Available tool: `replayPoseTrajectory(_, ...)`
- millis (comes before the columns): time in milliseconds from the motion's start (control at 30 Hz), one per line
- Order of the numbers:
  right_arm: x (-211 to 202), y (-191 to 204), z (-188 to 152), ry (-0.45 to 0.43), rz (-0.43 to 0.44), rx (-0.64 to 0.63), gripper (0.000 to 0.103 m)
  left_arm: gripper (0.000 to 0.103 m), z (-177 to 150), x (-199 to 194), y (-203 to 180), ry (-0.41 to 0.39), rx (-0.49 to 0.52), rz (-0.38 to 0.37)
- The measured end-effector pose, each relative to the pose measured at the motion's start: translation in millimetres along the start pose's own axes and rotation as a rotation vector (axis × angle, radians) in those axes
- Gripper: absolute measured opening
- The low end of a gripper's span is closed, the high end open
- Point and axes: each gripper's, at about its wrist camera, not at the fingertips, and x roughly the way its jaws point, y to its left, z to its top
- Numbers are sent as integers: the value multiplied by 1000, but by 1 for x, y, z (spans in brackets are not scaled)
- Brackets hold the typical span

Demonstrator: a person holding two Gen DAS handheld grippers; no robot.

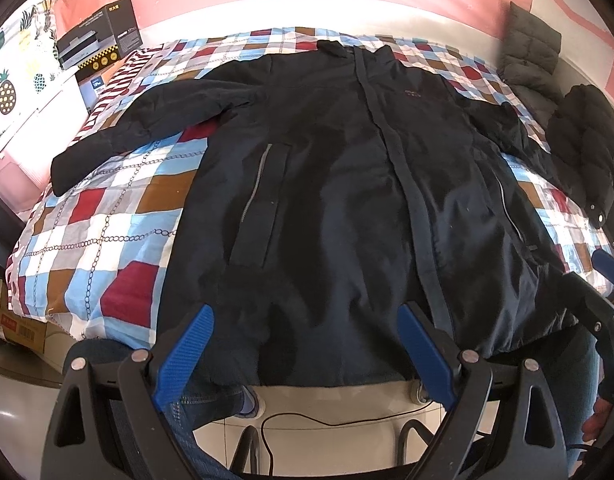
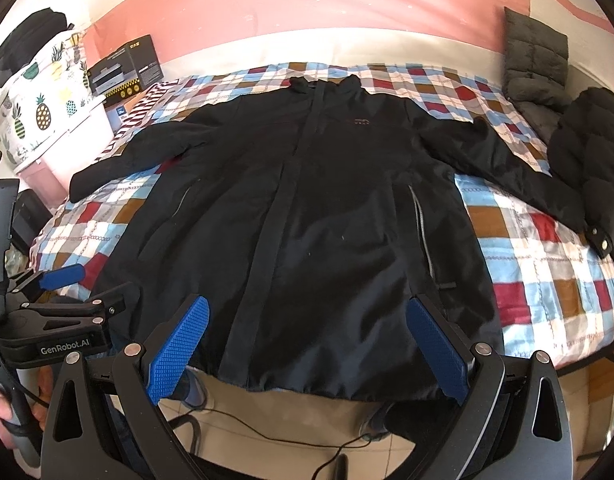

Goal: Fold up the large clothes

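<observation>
Jacket (image 1: 339, 184) is lying flat on the checked bed (image 1: 119, 216), hem toward you, collar far — your left gripper (image 1: 307, 356) is hovering wide open at the hem. In the right view, your right gripper (image 2: 307, 348) is also gaping, holding nothing; a puffy coat (image 2: 587, 160) is crowding the right sleeve (image 2: 503, 160).

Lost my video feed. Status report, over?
Both tools open, empty: left tool, right tool. Black jacket flat on bed, unfolded. Puffer coat touching its sleeve.
</observation>
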Motion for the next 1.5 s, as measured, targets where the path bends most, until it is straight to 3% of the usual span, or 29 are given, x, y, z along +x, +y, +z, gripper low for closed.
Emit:
replayPoseTrajectory(233,16,8,23,-19,-9,-45,99,94,19,15,18,-2,-20,12)
replayPoseTrajectory(433,39,16,44,-30,33,-70,99,94,42,34,44,-11,-56,28)
replayPoseTrajectory(867,99,36,91,-24,4,-166,99,94,102,88,151,-55,-264,115)
replayPoseTrajectory(1033,118,44,102,-25,-2,-196,99,94,119,118,201,-39,-374,103)
replayPoseTrajectory(1100,125,46,104,-16,1,-202,99,88,121,130,224,-29,-431,111)
replayPoseTrajectory(1233,140,47,108,11,-5,-196,99,84,122,152,278,-44,-608,52)
replayPoseTrajectory(1400,156,43,110,44,-20,-187,99,81,122,168,326,-79,-757,53)
replayPoseTrajectory(1500,165,38,110,65,-28,-174,99,80,125,176,341,-96,-796,82)
